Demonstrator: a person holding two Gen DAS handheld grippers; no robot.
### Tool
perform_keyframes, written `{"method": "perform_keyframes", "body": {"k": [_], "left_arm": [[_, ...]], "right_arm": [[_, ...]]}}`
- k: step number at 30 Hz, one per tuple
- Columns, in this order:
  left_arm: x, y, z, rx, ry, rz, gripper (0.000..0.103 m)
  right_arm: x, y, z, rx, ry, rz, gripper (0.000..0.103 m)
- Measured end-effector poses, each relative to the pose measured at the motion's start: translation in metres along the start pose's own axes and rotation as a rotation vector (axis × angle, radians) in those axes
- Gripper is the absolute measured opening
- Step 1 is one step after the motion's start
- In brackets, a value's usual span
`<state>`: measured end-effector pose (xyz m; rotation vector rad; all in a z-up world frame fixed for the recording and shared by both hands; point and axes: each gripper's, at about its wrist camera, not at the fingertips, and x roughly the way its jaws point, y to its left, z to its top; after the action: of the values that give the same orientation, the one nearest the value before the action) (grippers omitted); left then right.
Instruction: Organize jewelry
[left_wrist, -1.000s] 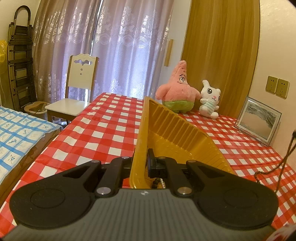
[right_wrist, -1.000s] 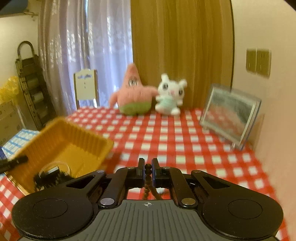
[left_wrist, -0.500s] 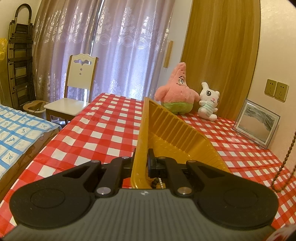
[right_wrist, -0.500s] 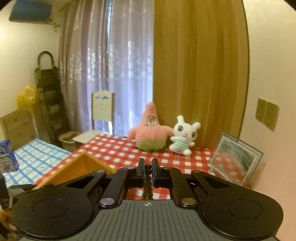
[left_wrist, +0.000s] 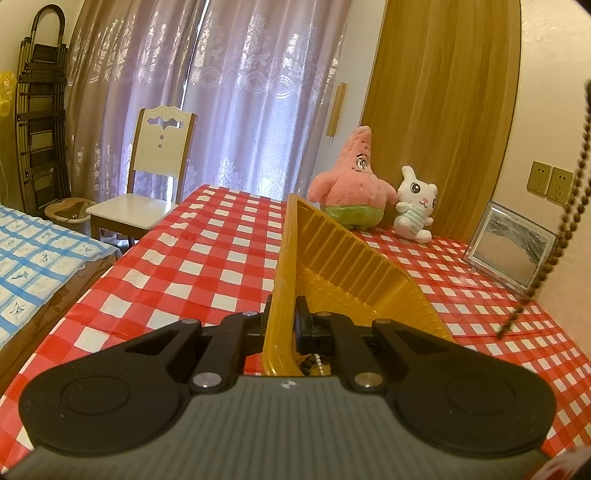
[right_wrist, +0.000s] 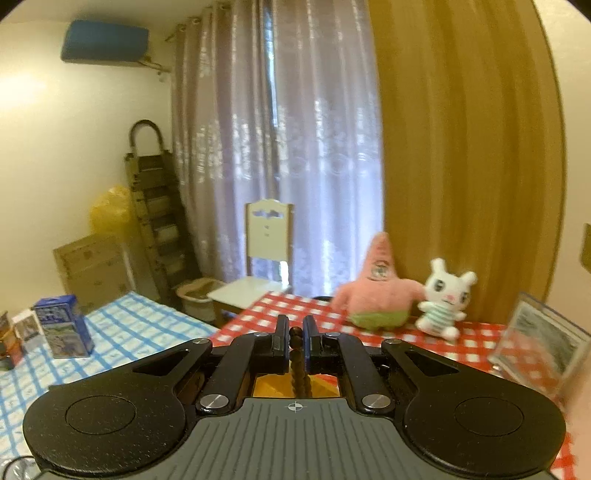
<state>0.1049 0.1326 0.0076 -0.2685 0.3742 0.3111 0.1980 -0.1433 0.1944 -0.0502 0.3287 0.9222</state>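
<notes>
My left gripper (left_wrist: 282, 317) is shut on the near wall of a yellow ribbed plastic tray (left_wrist: 343, 273) that rests on the red-checked tablecloth (left_wrist: 207, 258). Dark beads and a pearl strand (left_wrist: 314, 363) lie in the tray's near corner, just behind the fingers. My right gripper (right_wrist: 294, 334) is shut on a brown bead necklace (right_wrist: 300, 373), which hangs down below the jaws. A patch of the yellow tray (right_wrist: 269, 387) shows beneath it. In the left wrist view the same necklace (left_wrist: 570, 206) dangles at the far right, its end just above the cloth.
A pink star plush (left_wrist: 351, 192) and a white bunny plush (left_wrist: 413, 205) sit at the table's far end, with a framed picture (left_wrist: 511, 247) against the right wall. A white chair (left_wrist: 147, 192) stands beyond the table; a blue-checked surface (right_wrist: 110, 339) with small boxes (right_wrist: 64, 326) lies left.
My right gripper has risen with the bead necklace, so its view now looks over the table at the room. The necklace hangs higher at the left wrist view's right edge. My left gripper stayed put.
</notes>
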Motion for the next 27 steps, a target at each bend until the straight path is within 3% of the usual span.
{"method": "perform_keyframes", "body": {"k": [11, 18, 27], "left_arm": [[0.0, 0.002, -0.001, -0.009, 0.004, -0.006, 0.007], [-0.001, 0.002, -0.002, -0.011, 0.002, -0.009, 0.007], [-0.001, 0.003, -0.002, -0.016, 0.001, -0.019, 0.008]], "right_arm": [[0.072, 0.049, -0.003, 0.0, 0.047, 0.145, 0.007], [0.098, 0.055, -0.002, 0.05, -0.004, 0.141, 0.007], [0.147, 0.035, -0.066, 0.162, 0.175, 0.13, 0.007]]}}
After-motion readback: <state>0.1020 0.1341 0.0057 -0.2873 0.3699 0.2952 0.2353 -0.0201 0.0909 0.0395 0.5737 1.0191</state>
